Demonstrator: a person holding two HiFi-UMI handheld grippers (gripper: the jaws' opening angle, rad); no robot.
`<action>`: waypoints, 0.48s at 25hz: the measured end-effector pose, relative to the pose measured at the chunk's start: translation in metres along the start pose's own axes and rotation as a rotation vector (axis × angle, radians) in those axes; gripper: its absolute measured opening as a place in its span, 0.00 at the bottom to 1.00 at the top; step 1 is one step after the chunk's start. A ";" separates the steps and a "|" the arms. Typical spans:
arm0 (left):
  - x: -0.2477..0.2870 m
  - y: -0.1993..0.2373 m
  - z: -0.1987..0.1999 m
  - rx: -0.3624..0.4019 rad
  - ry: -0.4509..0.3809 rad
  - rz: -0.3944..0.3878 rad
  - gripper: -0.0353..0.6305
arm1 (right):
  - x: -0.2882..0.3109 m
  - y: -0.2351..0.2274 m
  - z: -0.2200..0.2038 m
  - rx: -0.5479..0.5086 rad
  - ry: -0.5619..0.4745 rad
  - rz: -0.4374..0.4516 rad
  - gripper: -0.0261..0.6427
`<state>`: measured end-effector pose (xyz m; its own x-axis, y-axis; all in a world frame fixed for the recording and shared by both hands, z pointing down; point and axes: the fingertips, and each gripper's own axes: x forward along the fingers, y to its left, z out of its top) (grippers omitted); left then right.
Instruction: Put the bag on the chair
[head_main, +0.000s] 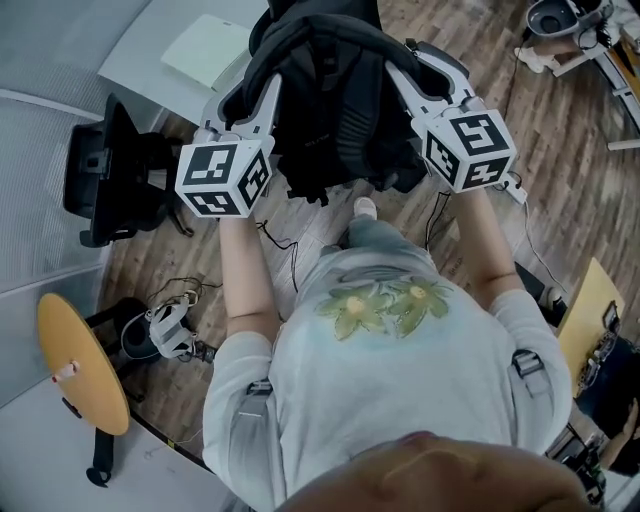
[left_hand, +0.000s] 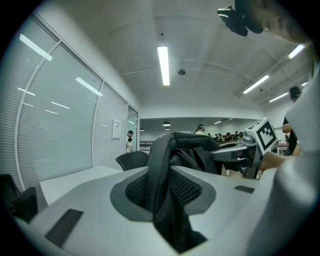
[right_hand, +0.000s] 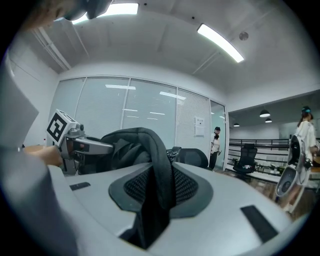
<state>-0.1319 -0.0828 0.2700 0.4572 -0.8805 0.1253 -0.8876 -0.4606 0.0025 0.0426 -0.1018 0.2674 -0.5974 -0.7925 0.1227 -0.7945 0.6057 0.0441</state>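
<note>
A black backpack (head_main: 330, 100) hangs in the air in front of me, held up by its two shoulder straps. My left gripper (head_main: 262, 100) is shut on one black strap (left_hand: 162, 170), which runs up between its jaws. Pinched in the jaws of my right gripper (head_main: 405, 70) is the other strap (right_hand: 159, 165). A black office chair (head_main: 110, 180) stands on the wood floor to the left of the bag and lower down. In the left gripper view the right gripper's marker cube (left_hand: 264, 134) shows beyond the bag.
A white desk (head_main: 150, 50) with a pale pad stands behind the chair. A round wooden stool (head_main: 80, 365) is at the lower left, with cables and a device (head_main: 165, 330) on the floor. More chairs (right_hand: 247, 152) and a standing person (right_hand: 216, 145) are farther off.
</note>
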 end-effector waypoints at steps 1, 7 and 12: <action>0.008 0.001 0.002 0.002 -0.006 0.002 0.23 | 0.005 -0.007 0.002 -0.004 -0.005 0.000 0.19; 0.054 0.004 0.014 0.011 -0.036 0.011 0.23 | 0.029 -0.050 0.011 -0.024 -0.031 -0.005 0.19; 0.090 0.005 0.014 0.009 -0.025 0.008 0.23 | 0.045 -0.083 0.008 -0.025 -0.035 -0.005 0.19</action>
<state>-0.0943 -0.1663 0.2675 0.4512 -0.8867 0.1004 -0.8909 -0.4542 -0.0076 0.0801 -0.1884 0.2618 -0.5968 -0.7976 0.0880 -0.7950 0.6026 0.0695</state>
